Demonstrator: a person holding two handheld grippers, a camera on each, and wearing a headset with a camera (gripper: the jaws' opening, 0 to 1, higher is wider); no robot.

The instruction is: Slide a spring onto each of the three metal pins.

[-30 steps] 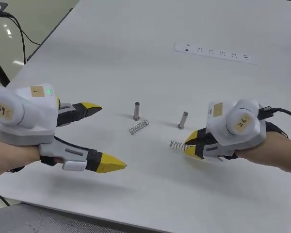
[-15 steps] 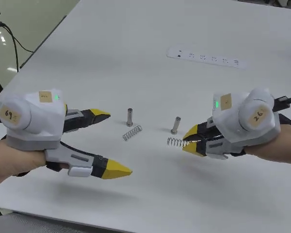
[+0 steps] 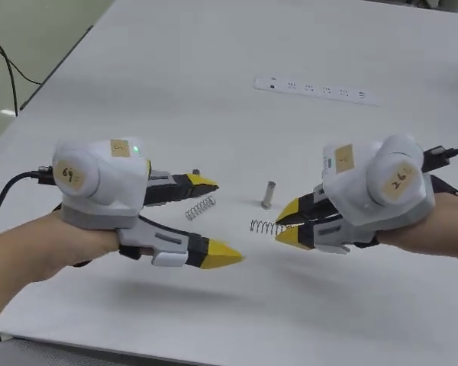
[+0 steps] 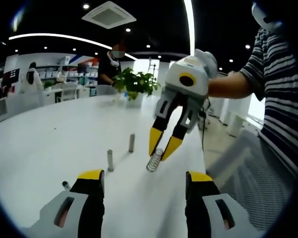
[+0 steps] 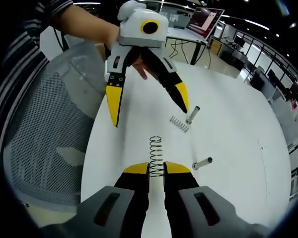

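- Since the earlier frame, the left gripper, fingers released wide, is closing toward the right gripper.
- The right fingers are still clenching a spring that is jutting past their tips.
- A loose spring is lying between the left fingers, and a metal pin is standing just beyond the held one.

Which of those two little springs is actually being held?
The right spring, pinched by one end in the right gripper. The left spring lies loose on the table.
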